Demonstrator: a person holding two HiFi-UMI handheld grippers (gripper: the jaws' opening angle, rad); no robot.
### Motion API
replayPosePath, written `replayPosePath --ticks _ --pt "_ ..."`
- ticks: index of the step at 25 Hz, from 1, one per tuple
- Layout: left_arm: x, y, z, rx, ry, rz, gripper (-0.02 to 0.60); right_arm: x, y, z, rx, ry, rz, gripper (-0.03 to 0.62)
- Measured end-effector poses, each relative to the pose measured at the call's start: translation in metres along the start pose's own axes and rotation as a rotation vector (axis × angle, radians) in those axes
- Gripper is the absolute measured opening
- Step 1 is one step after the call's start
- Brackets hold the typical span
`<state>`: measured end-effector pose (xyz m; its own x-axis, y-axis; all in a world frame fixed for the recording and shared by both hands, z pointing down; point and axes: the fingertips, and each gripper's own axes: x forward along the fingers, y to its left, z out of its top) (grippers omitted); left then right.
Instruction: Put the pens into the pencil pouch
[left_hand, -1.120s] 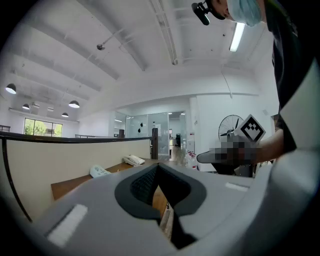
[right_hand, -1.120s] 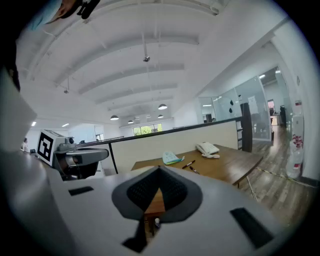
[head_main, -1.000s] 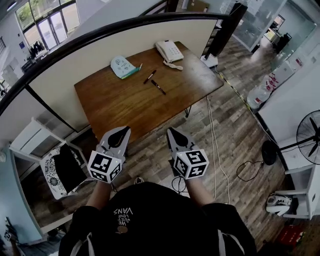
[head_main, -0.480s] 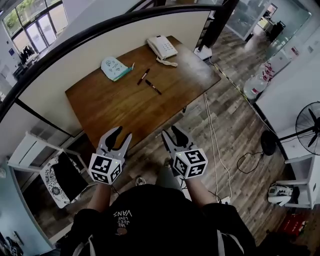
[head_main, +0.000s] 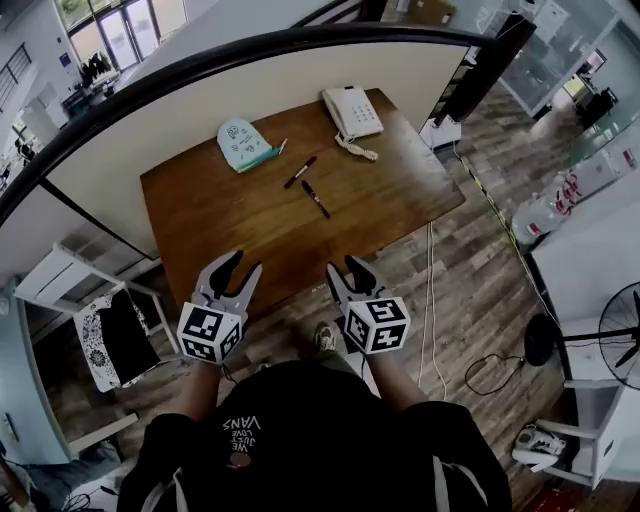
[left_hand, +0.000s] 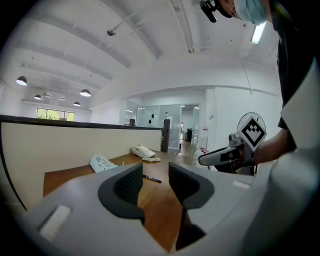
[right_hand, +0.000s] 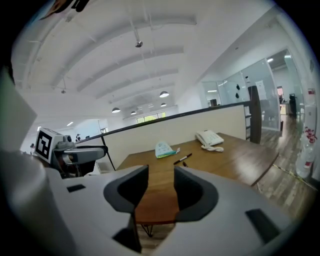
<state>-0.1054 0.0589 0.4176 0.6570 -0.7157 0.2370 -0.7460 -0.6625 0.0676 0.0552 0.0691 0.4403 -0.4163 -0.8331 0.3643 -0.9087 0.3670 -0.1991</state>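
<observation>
On the wooden table (head_main: 220, 215), a pale green pencil pouch (head_main: 245, 143) lies at the far edge. Two dark pens lie to its right, one (head_main: 300, 171) nearer the pouch and the other (head_main: 316, 198) closer to me. My left gripper (head_main: 238, 270) and right gripper (head_main: 347, 270) hover side by side over the table's near edge, far from the pens. Both have just opened and hold nothing. The left gripper view shows the pouch (left_hand: 102, 162) and a pen (left_hand: 151, 178) beyond its jaws. The right gripper view shows the pouch (right_hand: 165, 149) and a pen (right_hand: 182, 159).
A white desk phone (head_main: 349, 110) with a coiled cord sits at the table's far right corner. A cream partition wall (head_main: 200, 110) runs behind the table. A patterned chair (head_main: 110, 340) stands left of me. Cables (head_main: 430, 300) trail over the wood floor on the right.
Both grippers went from shut to open. Both hands moved forward and a little lower, towards the table's near edge.
</observation>
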Motion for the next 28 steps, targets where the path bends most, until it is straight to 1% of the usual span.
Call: replayPosePath --ticks 8,12,15,18,21,28 --pt "0.051 -0.007 0.001 -0.038 0.018 0.130 0.147 0.026 -0.063 0.006 -0.045 0.064 0.103 0.133" --pt "0.067 -0.007 0.001 -0.054 0.024 0.206 0.147 0.034 -0.084 0.005 -0.072 0.100 0.164 0.133" --pt "0.077 -0.008 0.000 -0.063 0.042 0.244 0.147 0.042 -0.096 0.002 -0.086 0.125 0.197 0.133" --pt "0.083 -0.006 -0.006 -0.066 0.076 0.270 0.147 0.051 -0.102 -0.003 -0.080 0.148 0.221 0.133" --pt "0.091 0.003 -0.007 -0.063 0.089 0.286 0.147 0.062 -0.105 -0.008 -0.080 0.168 0.233 0.133" --pt "0.119 0.032 -0.009 -0.042 0.110 0.270 0.147 0.092 -0.108 -0.009 -0.084 0.197 0.232 0.133"
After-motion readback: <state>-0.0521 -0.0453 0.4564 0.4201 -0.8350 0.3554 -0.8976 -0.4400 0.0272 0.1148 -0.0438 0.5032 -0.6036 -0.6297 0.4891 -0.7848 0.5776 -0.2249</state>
